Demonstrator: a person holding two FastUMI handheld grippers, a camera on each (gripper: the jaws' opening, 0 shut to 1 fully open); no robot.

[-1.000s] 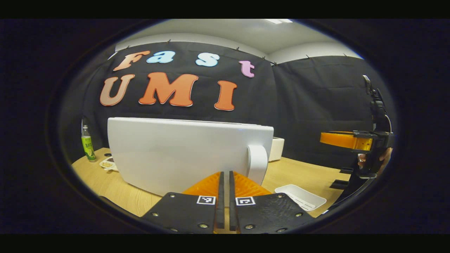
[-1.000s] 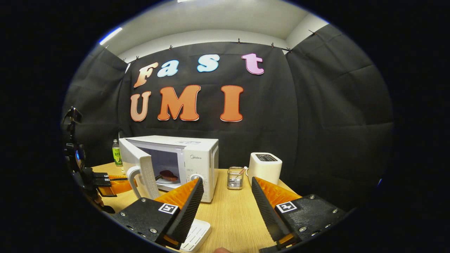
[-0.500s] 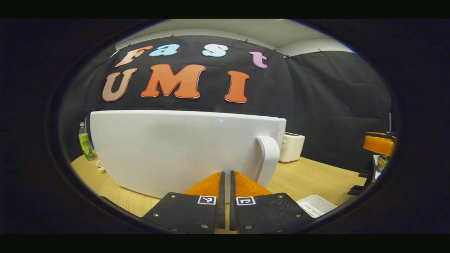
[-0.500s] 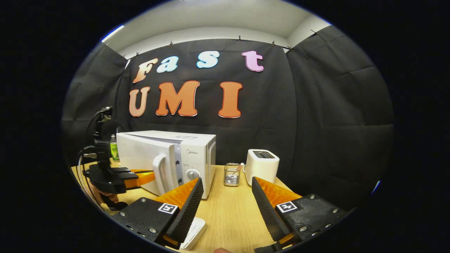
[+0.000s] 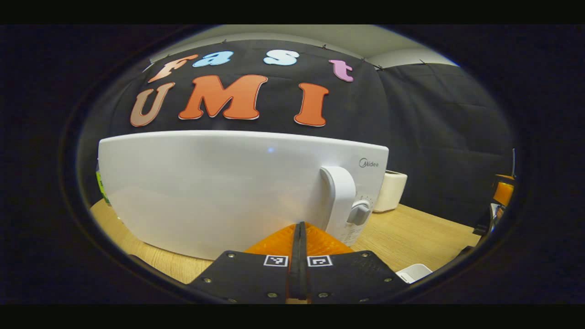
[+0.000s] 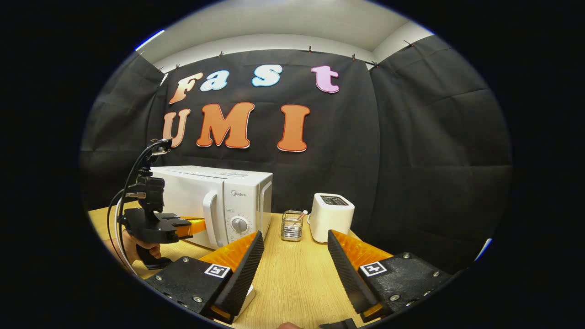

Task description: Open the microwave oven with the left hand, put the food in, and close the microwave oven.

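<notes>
Pressing against the microwave door (image 5: 219, 192), the left hand-held gripper (image 5: 299, 228) is clenched; the right hand-held gripper (image 6: 295, 256) hangs released.

one microwave (image 6: 215, 208); one toaster (image 6: 332, 216); one glass jar (image 6: 291, 225); two grippers (image 5: 299, 228) (image 6: 295, 253)

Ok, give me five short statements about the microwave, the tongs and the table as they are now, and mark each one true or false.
1. The microwave door looks shut against the microwave. True.
2. The left tongs are spread wide open. False: their fingers lie closed together, with nothing between them.
3. The right tongs are open and hold nothing. True.
4. The toaster stands on top of the microwave. False: it stands on the table, to the right of the microwave.
5. A small clear holder stands between the microwave and the toaster. True.
</notes>
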